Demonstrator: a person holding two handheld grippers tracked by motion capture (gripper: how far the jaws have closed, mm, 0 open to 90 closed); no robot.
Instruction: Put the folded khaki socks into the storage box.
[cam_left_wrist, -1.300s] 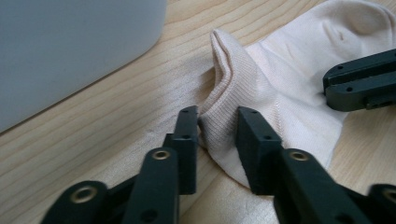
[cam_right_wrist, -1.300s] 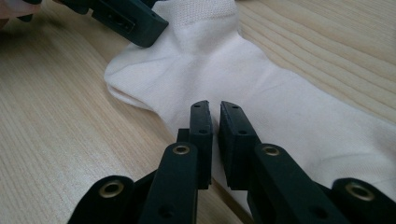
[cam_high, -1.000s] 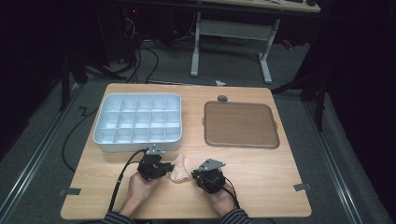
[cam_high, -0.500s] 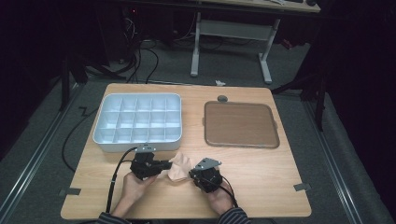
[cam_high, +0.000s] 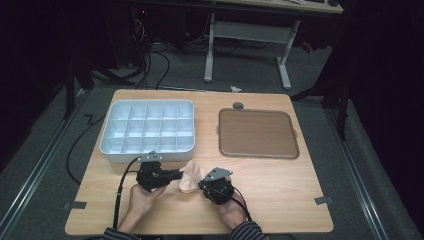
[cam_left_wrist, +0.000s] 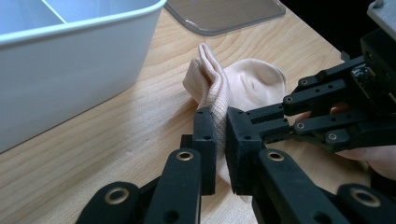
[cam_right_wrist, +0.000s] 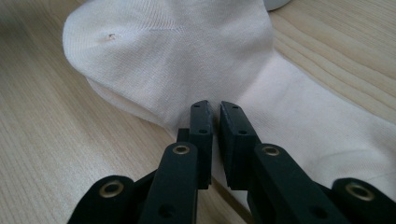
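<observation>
A pale peach sock (cam_high: 190, 176) lies near the table's front edge, between my two grippers. My left gripper (cam_high: 181, 174) is shut on the sock's ribbed end (cam_left_wrist: 212, 88) and holds that end up off the wood, with the fabric pinched between its jaws (cam_left_wrist: 220, 126). My right gripper (cam_high: 201, 185) comes at the sock from the other side. It is shut on a fold of the sock (cam_right_wrist: 177, 46) that sits between its tips (cam_right_wrist: 215, 112). In the left gripper view, the right gripper's black jaws (cam_left_wrist: 261, 114) reach in from the right, close beside my own.
A white compartment tray (cam_high: 148, 150) stands just behind the left gripper, its wall (cam_left_wrist: 70, 70) close by. A brown flat tray (cam_high: 257, 132) lies at the back right. A small dark round object (cam_high: 238, 105) sits behind it. Bare wood stretches to the right of the hands.
My left gripper has shifted a little to the left and upward, drawing the sock's end with it. The right gripper has stayed where it was.
</observation>
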